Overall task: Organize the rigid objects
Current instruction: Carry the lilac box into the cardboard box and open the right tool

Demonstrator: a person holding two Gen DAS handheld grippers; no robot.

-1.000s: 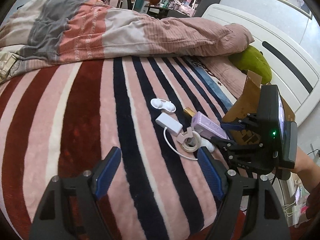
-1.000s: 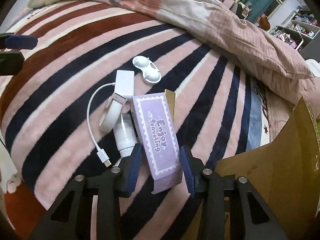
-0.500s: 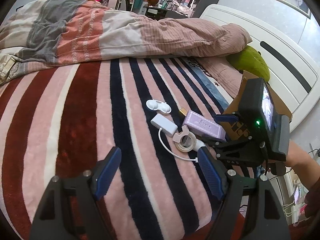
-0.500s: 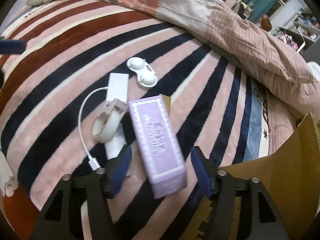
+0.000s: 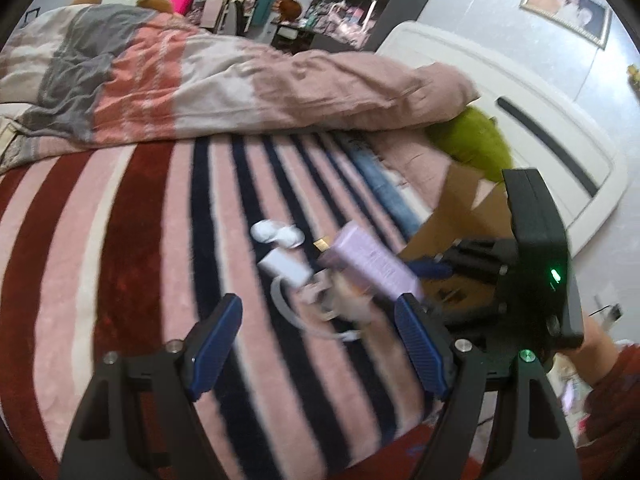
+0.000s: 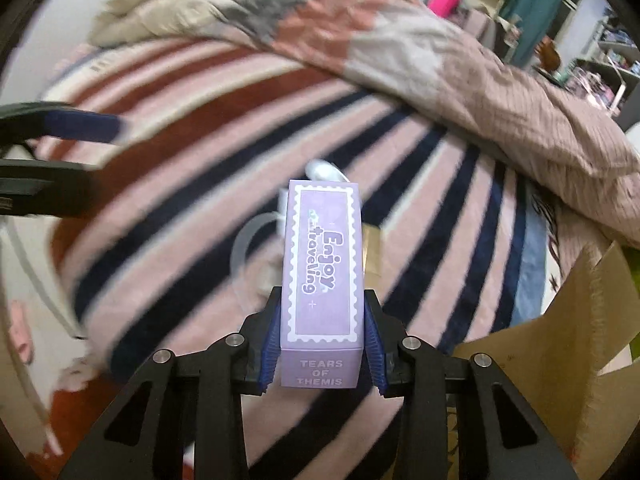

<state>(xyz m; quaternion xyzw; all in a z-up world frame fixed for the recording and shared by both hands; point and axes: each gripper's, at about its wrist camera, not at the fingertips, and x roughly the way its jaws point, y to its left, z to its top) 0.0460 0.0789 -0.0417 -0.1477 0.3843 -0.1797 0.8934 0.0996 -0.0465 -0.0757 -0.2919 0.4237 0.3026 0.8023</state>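
The right gripper (image 6: 322, 350) has its jaws clamped on the near end of a purple box (image 6: 322, 280), one blue pad pressed against each long side. The box reads "Enjoy traveling" on top and "TEARS OF THEMIS" on its near end face. From the left wrist view the purple box (image 5: 370, 266) is tilted and seems to be lifted off the striped blanket (image 5: 120, 240), though the blur makes that hard to judge.

Under and beyond the box lies a small cluster of things on the bed: a white adapter (image 5: 284, 266) with a curling white cable (image 5: 296, 320), a pale roll of tape (image 5: 326, 300) just beside it, and a white two-lobed case (image 5: 278, 234) a little farther off. A gold-coloured piece (image 5: 323, 243) peeks out at the box's far end. All of these are smeared by motion blur.

To the right of the cluster stands an open cardboard box (image 6: 560, 340), its flap raised, with a green cushion (image 5: 476, 140) beyond it near the white headboard (image 5: 540, 120).

The left gripper (image 5: 320, 348) hovers over the blanket on the near side of the cluster, jaws wide apart and holding nothing. A rumpled pink and grey duvet (image 5: 200, 80) is heaped along the far side of the bed.
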